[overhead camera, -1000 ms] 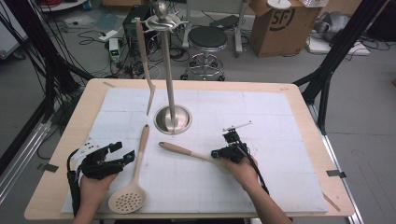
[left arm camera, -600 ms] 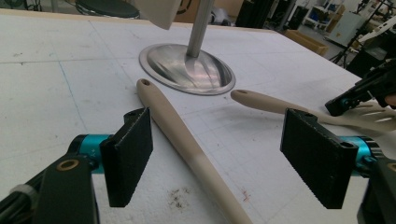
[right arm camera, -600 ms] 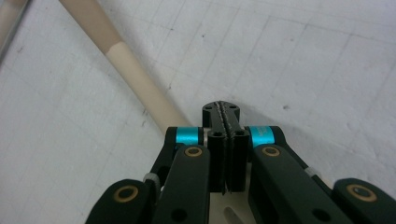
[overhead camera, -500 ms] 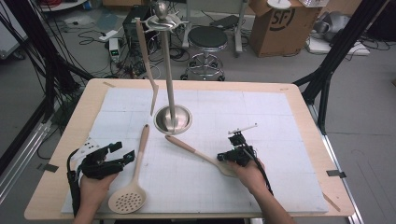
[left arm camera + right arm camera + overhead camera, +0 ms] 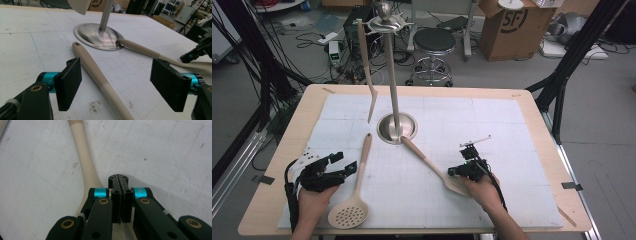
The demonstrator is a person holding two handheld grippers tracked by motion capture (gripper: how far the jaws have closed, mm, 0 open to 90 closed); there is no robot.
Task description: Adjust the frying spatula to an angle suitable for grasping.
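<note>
The right hand-held gripper (image 5: 120,180), jaws closed together, hides the spatula (image 5: 82,160) blade beneath it; the left hand-held gripper (image 5: 117,82) gapes open.

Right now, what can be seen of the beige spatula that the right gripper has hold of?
The beige, matte, plastic-looking spatula lies slantwise on the white gridded mat. Its long rounded handle narrows to a tip that touches the rim of the round steel stand base. The handle widens and curves into a flat blade at the near end, where the right gripper is shut on the blade's thin edge, hiding part of it. It lies apart from the slotted spoon.
</note>
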